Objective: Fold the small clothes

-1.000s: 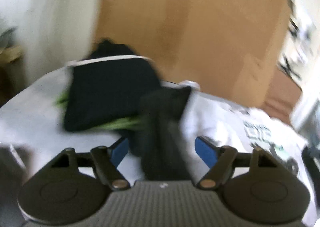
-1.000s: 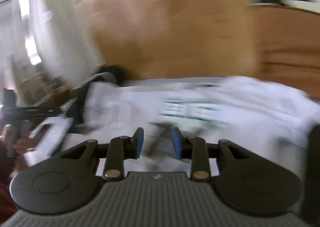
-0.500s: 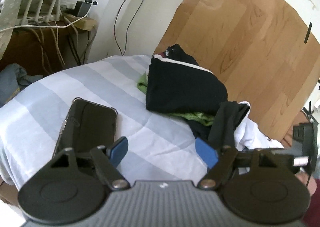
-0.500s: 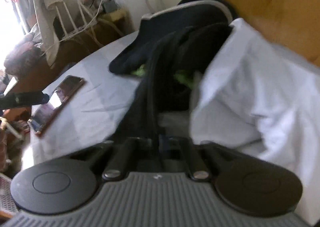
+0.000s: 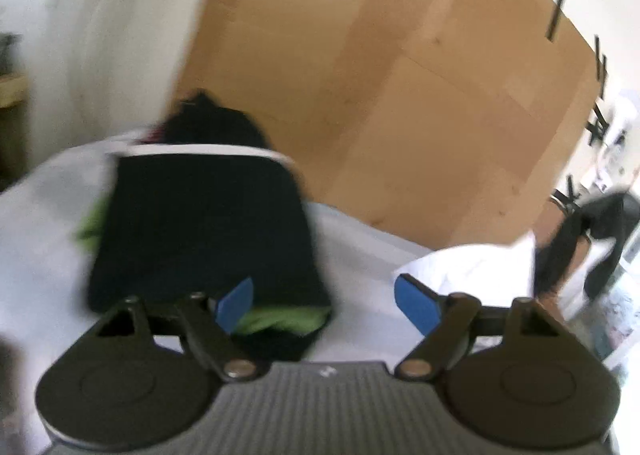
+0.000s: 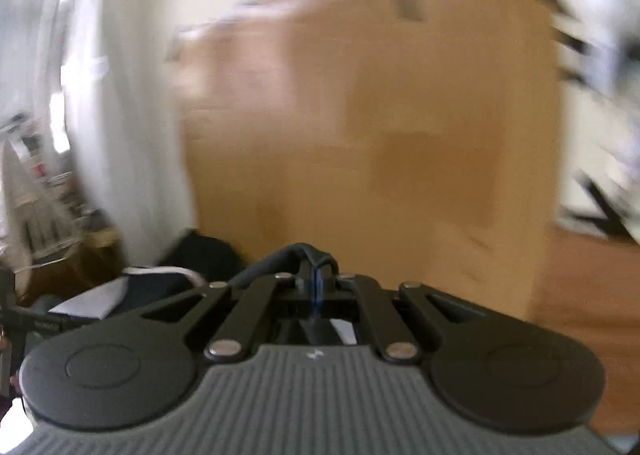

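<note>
A folded black garment with white trim lies on the pale bed sheet, with a green garment under it. My left gripper hovers at the near edge of this pile. Its jaws are opening and hold nothing. A crumpled white garment lies to the right, and a dark garment hangs in the air beyond it. In the right wrist view my right gripper is shut on a fold of that dark garment, lifted off the bed. The black pile shows low on the left.
A large wooden board leans on the white wall behind the bed and fills the right wrist view. Cluttered racks and cables stand at the far left. Both views are blurred by motion.
My right gripper has shut on the dark garment and raised it from the bed. The left view has swung right, so the phone is out of sight and the black pile is centred.
</note>
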`<state>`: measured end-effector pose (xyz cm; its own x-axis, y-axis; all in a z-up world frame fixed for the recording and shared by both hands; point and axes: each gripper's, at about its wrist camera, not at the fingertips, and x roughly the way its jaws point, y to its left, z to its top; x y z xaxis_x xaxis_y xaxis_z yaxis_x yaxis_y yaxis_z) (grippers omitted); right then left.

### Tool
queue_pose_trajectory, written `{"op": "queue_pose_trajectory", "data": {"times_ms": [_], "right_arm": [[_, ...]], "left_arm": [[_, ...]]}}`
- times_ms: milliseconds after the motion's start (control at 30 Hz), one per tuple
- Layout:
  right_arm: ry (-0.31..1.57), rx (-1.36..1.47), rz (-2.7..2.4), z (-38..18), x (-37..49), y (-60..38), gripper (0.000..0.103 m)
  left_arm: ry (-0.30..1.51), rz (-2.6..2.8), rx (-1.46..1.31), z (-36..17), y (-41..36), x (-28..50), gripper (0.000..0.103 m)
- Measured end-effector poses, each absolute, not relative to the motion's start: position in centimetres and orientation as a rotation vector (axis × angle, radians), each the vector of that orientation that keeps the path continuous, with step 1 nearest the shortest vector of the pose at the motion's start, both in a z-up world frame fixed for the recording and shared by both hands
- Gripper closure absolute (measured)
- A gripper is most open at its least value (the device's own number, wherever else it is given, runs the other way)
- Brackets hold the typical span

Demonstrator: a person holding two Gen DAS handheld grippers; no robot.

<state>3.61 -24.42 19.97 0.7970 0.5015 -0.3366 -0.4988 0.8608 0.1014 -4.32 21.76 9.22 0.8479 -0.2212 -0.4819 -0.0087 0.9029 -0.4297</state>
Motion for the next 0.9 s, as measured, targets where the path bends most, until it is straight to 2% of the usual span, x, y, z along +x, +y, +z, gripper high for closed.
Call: {"op": "queue_pose_trajectory", "data": {"times_ms": [167, 333, 367, 400, 433, 467, 633, 700, 733, 800, 833, 867, 900], "right_arm": [[0.440, 0.097, 0.470, 15.3, 3.2, -29.4, 0.099], [0.487, 0.138, 0.472, 12.7, 3.3, -30.0, 0.099], [0.491, 0.142, 0.473, 12.5, 3.5, -30.1, 0.099], [0.491, 0.147, 0.475, 12.6, 3.7, -30.4, 0.099], [0.490, 0.155, 0.477, 12.9, 4.1, -30.7, 0.099], [0.486, 0.163, 0.479, 12.9, 4.5, -30.7, 0.099], [0.483, 0.151, 0.446, 11.5, 6.3, -30.8, 0.099], [0.534, 0.054, 0.308, 8.9, 8.7, -30.0, 0.097], [0.564, -0.013, 0.232, 7.4, 9.9, -29.6, 0.091], [0.627, -0.089, 0.141, 5.0, 11.3, -29.5, 0.080], [0.626, -0.073, 0.131, 4.6, 11.1, -29.9, 0.077], [0.610, -0.038, 0.142, 4.6, 10.6, -30.3, 0.072], [0.585, 0.001, 0.159, 4.8, 9.8, -30.9, 0.058]], "left_arm": [[0.659, -0.240, -0.377, 9.1, 15.3, 6.1, 0.021], [0.830, -0.318, -0.276, 6.0, 8.2, 14.0, 0.015], [0.858, -0.331, -0.259, 5.1, 7.0, 15.0, 0.021], [0.878, -0.337, -0.234, 4.3, 5.9, 16.0, 0.035], [0.908, -0.331, -0.203, 3.2, 5.0, 16.9, 0.084], [0.951, -0.311, -0.188, 2.4, 4.4, 17.8, 0.093], [0.710, -0.185, -0.258, 5.9, 7.1, 19.1, 0.093], [0.709, -0.133, -0.293, 6.0, 7.8, 20.4, 0.093], [0.719, -0.088, -0.293, 5.5, 7.8, 21.0, 0.088], [0.744, 0.030, -0.255, 4.5, 7.7, 21.3, 0.073], [0.769, 0.063, -0.239, 4.1, 7.9, 20.9, 0.056], [0.776, 0.045, -0.243, 3.9, 8.4, 20.1, 0.051], [0.770, 0.013, -0.252, 3.8, 8.9, 19.0, 0.051]]}}
